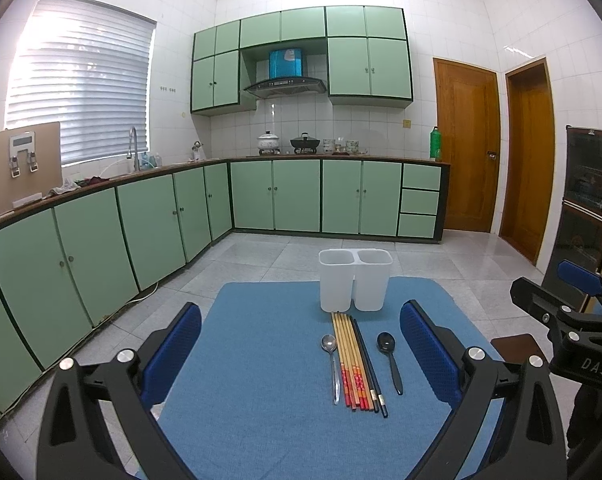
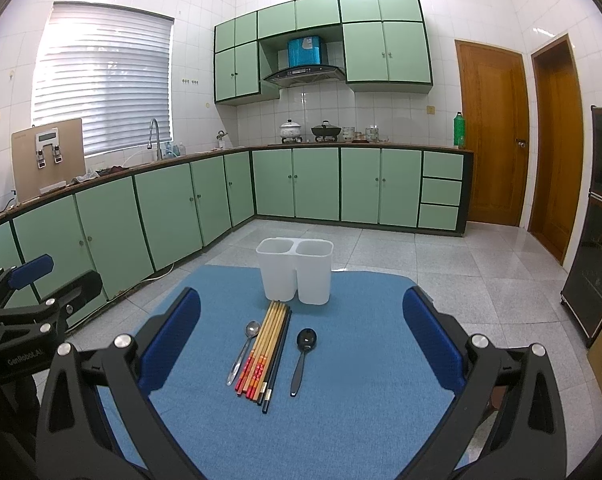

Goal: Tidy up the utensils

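A white two-compartment utensil holder (image 1: 355,280) (image 2: 295,271) stands empty at the far side of a blue mat (image 1: 261,400) (image 2: 341,400). In front of it lie a silver spoon (image 1: 332,364) (image 2: 243,352), a bundle of wooden chopsticks with red ends (image 1: 351,364) (image 2: 262,350), dark chopsticks (image 1: 369,368) (image 2: 277,358) and a black spoon (image 1: 389,360) (image 2: 302,358). My left gripper (image 1: 301,356) is open and empty, above the mat's near side. My right gripper (image 2: 301,344) is open and empty, beside the left one.
The mat covers a small table on a tiled kitchen floor. Green cabinets (image 1: 101,248) run along the left and back walls. Wooden doors (image 1: 467,144) stand at the right, and a dark glass cabinet (image 2: 597,216) at the far right.
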Motion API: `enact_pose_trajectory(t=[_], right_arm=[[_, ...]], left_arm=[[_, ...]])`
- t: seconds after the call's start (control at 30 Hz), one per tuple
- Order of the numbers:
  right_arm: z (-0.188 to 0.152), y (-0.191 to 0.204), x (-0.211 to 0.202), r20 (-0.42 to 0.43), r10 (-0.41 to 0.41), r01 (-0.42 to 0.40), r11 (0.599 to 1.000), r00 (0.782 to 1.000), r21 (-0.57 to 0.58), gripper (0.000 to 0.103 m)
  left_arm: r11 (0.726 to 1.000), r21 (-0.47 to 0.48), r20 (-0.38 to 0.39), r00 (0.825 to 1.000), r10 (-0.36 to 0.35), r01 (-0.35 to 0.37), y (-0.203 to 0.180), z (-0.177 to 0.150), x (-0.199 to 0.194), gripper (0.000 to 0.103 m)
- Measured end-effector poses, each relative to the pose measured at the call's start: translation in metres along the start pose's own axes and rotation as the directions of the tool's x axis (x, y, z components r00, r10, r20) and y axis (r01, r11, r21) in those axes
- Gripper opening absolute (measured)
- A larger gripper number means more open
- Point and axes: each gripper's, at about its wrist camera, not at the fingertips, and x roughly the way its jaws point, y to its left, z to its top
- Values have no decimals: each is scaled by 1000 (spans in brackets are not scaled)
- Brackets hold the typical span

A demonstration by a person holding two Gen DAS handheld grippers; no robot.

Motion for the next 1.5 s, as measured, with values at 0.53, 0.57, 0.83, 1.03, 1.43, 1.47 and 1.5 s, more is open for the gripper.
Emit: enact_pose_trajectory(t=[0.53,0.57,0.83,1.03,1.43,1.47,1.5], right_arm=[[0,1,0,-1,0,0,1000,1000,1,98],[0,0,0,-2,1,-1,1000,1000,1,98],[1,0,0,-1,0,0,1000,1000,3,98],[-6,3,2,-2,2,-1,1000,1000,5,98],[-11,2,7,-13,-5,5,1000,1000,11,98],[-12,0,9,-16,-5,6,1000,1000,13,98],[-12,-1,11,-22,-6,6,1000,1000,17,98]], left_arm=[[1000,1,-1,1000,1,-1,0,1,1,97],[1000,-1,-1,1000,0,0,0,1,1,97],[1000,-1,-1,1000,2,-2,2,-1,1,97],[1000,1,0,1000,5,-5,2,-2,2,97],[1000,4,-2,1000,11,-11,2,-1,4,97],[1000,4,-5,1000,11,-11,2,0,5,97],[1000,4,-9,1000,12,-12,1,-1,8,97]])
